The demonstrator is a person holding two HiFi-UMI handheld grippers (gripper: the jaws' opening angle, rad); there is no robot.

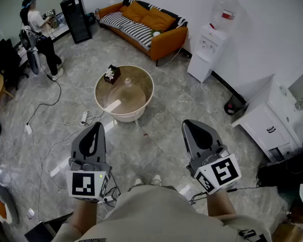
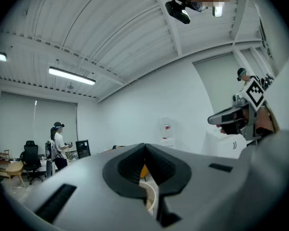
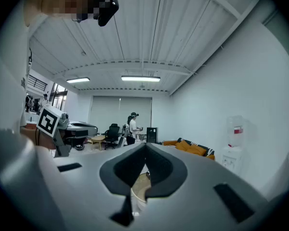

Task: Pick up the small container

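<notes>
A small dark brown container (image 1: 112, 74) with white flowers in it stands on the far left part of a round beige table (image 1: 141, 102). My left gripper (image 1: 97, 126) is held low near my body, short of the table, with its jaws shut and nothing between them. Level with it on the right is my right gripper (image 1: 188, 124), also shut and empty. In the left gripper view the left gripper (image 2: 145, 146) has its tips meeting, with a slice of the table's rim (image 2: 151, 192) below them. In the right gripper view the right gripper (image 3: 145, 146) is likewise shut above the table (image 3: 137, 186).
An orange sofa (image 1: 146, 21) stands against the far wall, with a water dispenser (image 1: 209, 49) to its right and a white cabinet (image 1: 272, 120) further right. Cables and a power strip (image 1: 84, 117) lie on the floor at the left. A person (image 1: 38, 29) stands at a desk, far left.
</notes>
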